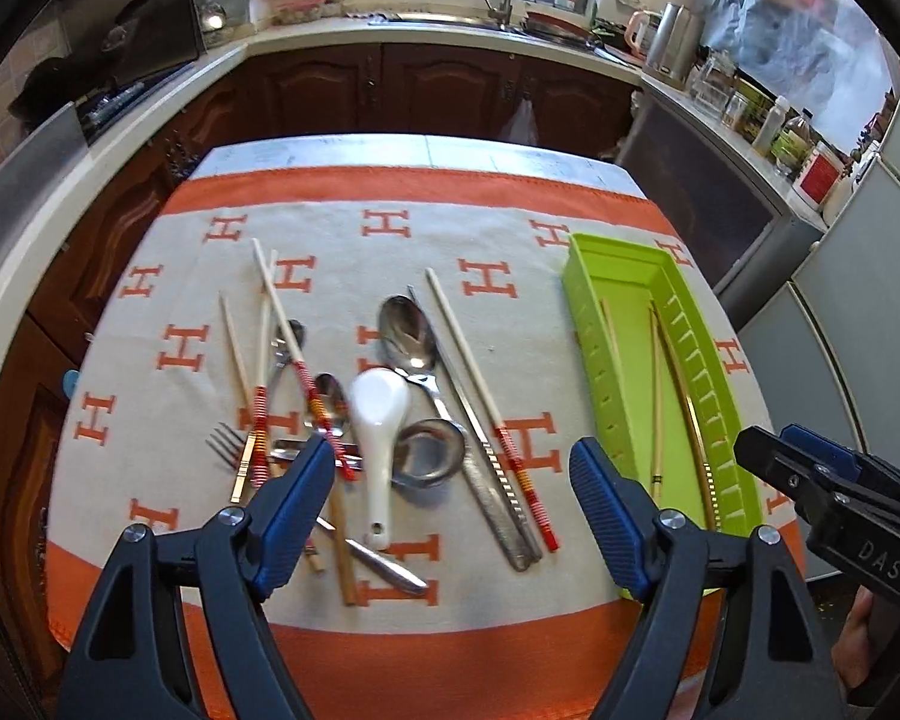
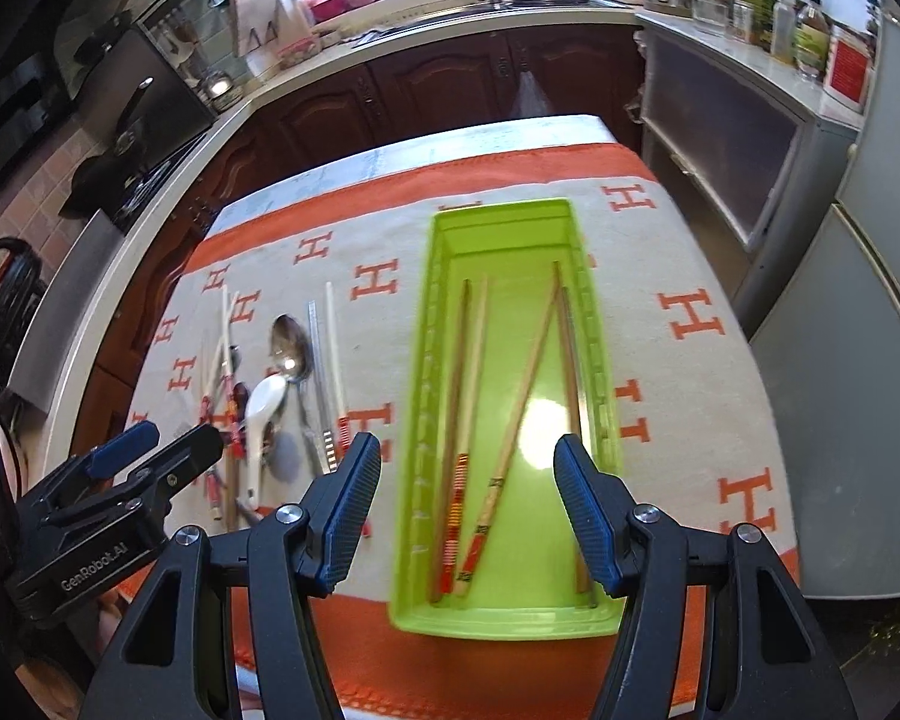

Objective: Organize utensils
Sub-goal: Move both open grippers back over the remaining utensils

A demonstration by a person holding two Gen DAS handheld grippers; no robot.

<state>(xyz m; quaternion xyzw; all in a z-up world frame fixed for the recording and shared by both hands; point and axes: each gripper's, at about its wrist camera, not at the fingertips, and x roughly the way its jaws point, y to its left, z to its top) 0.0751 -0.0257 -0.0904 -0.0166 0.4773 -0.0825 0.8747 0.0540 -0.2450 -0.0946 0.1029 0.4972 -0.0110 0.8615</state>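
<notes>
A green tray (image 2: 498, 222) on the orange and grey cloth holds several chopsticks (image 2: 525, 384); it also shows in the left wrist view (image 1: 609, 258). Left of it lies a pile of utensils: a white ceramic spoon (image 1: 378, 420), a large metal spoon (image 1: 408, 333), a ladle (image 1: 429, 453), a fork (image 1: 228, 444), flat metal chopsticks (image 1: 492, 474) and red-banded chopsticks (image 1: 306, 372). My left gripper (image 1: 453, 504) is open and empty above the pile's near end. My right gripper (image 2: 468, 510) is open and empty above the tray's near end.
The cloth (image 1: 330, 660) covers a small table. Dark wood cabinets (image 1: 390, 84) and a counter with a sink (image 1: 450, 18) stand behind. A stove (image 2: 132, 138) is at left. Jars and bottles (image 1: 774, 126) line the right counter beside a grey fridge (image 2: 858, 360).
</notes>
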